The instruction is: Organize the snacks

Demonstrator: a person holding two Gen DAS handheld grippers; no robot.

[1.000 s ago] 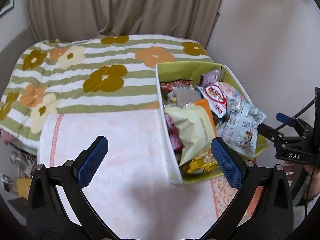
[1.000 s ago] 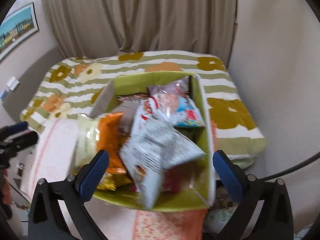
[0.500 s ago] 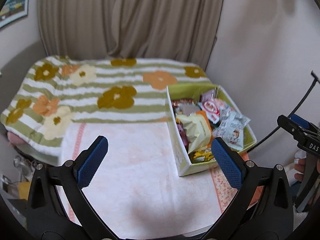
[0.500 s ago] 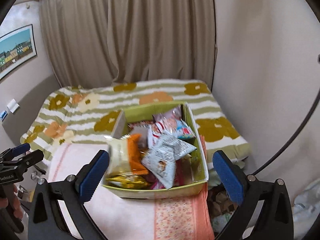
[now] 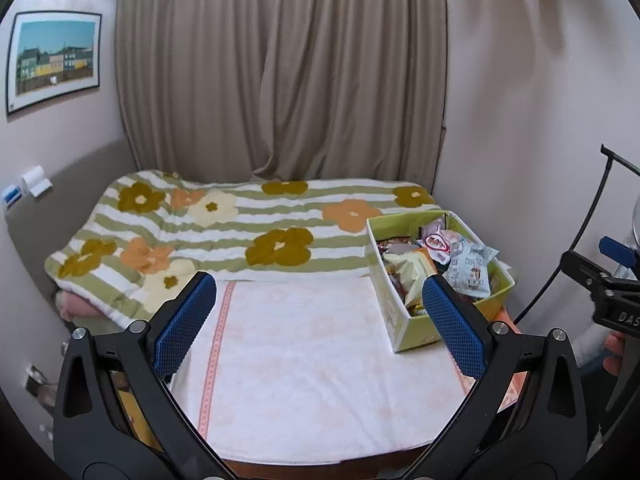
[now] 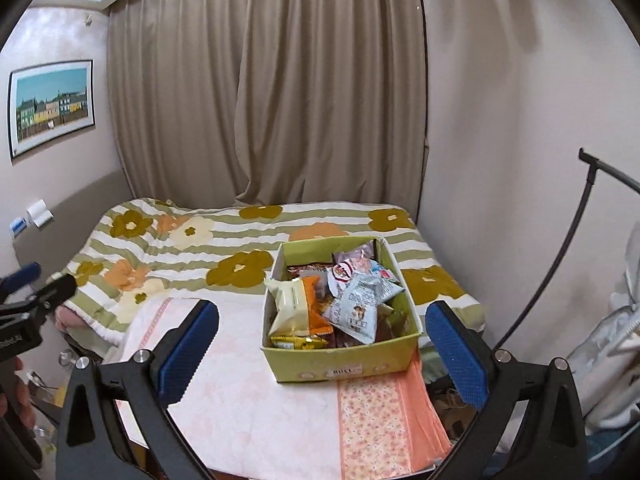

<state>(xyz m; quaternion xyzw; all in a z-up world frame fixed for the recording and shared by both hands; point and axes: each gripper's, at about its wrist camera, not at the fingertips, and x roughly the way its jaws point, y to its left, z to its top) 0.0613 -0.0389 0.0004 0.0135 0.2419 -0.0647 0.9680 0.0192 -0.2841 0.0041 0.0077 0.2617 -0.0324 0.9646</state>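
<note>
The green box (image 6: 340, 356), heaped w/ snack packets (image 6: 356, 304), sits centre of the right view, at right edge of the white cloth (image 5: 304, 360). Both grippers hang back, prob. to survey. Left gripper (image 5: 320, 320) and right gripper (image 6: 324, 344) both have jaws wide apart, empty. Lower packets are buried; labels too small to read. Table edge is cut off.

Green box (image 6: 340, 364) upright on table's right side, heaped with snack packets (image 6: 354, 306); cream-orange packet (image 6: 296, 308) leaning front-left
</note>
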